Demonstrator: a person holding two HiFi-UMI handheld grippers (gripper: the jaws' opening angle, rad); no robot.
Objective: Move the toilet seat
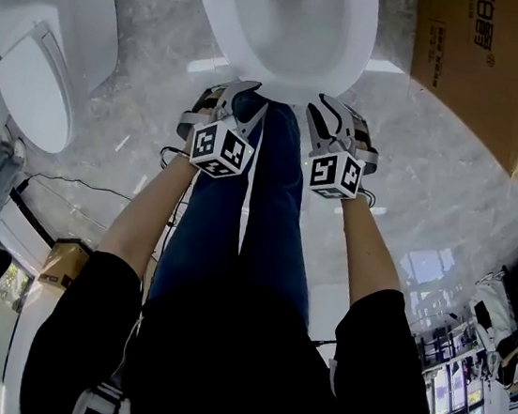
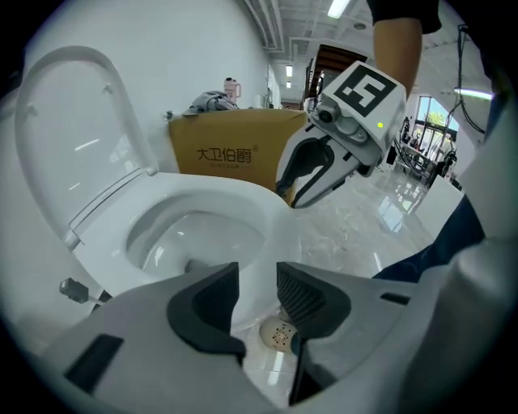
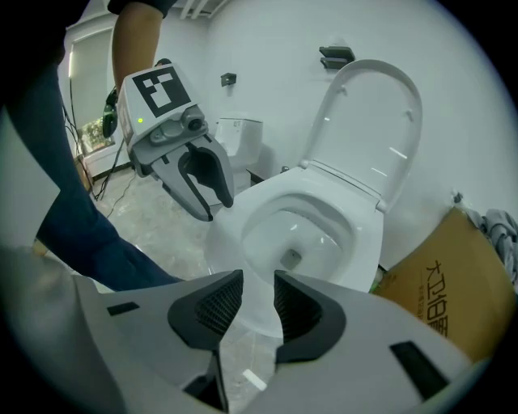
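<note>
Toilet seat (image 3: 376, 121) stands raised upright at the far end of the white toilet bowl (image 3: 299, 218), clear of its rim. The left gripper (image 1: 239, 92) and right gripper (image 1: 333, 108) are side by side at the bowl's near rim, angled down. Both sets of jaws are partly open, with nothing between the pads. A cardboard box (image 1: 480, 70) stands on the marble floor (image 1: 158, 112) to the right of the bowl.

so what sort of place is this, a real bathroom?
Probably a bathroom-fixture showroom or test room, not a home bathroom: an open toilet stands on marble floor with a second toilet close by and a printed cardboard box beside it.
</note>
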